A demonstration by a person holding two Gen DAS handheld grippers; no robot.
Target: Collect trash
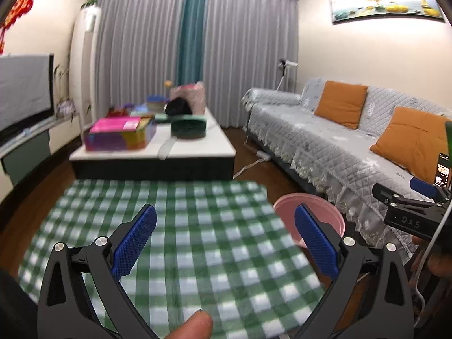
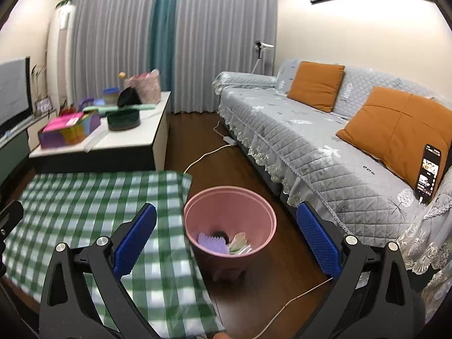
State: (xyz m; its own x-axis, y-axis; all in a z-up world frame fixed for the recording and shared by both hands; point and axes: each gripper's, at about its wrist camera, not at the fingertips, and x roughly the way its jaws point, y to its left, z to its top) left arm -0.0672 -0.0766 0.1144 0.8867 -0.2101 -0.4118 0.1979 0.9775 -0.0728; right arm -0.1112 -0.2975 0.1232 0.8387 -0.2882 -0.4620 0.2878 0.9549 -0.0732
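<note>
Though spread wide and gripping nothing, left fingers (image 1: 135, 243) and right fingers (image 2: 319, 240) alike, could have tipped the pink bin (image 2: 243, 203) by dropping too low at its rim, or snagged the pale cable (image 2: 282, 309) on the floor just right of the bin. Saw trash (image 2: 212, 244) lying at the bin's bottom. Left of the bin, close against it, green-checked counter (image 2: 84, 197), bare of litter as far as visible. Right of the bin, quilted grey sofa (image 2: 296, 147); beyond the bin, cluttered white counter (image 2: 135, 138) and drawn curtains (image 2: 118, 42).
</note>
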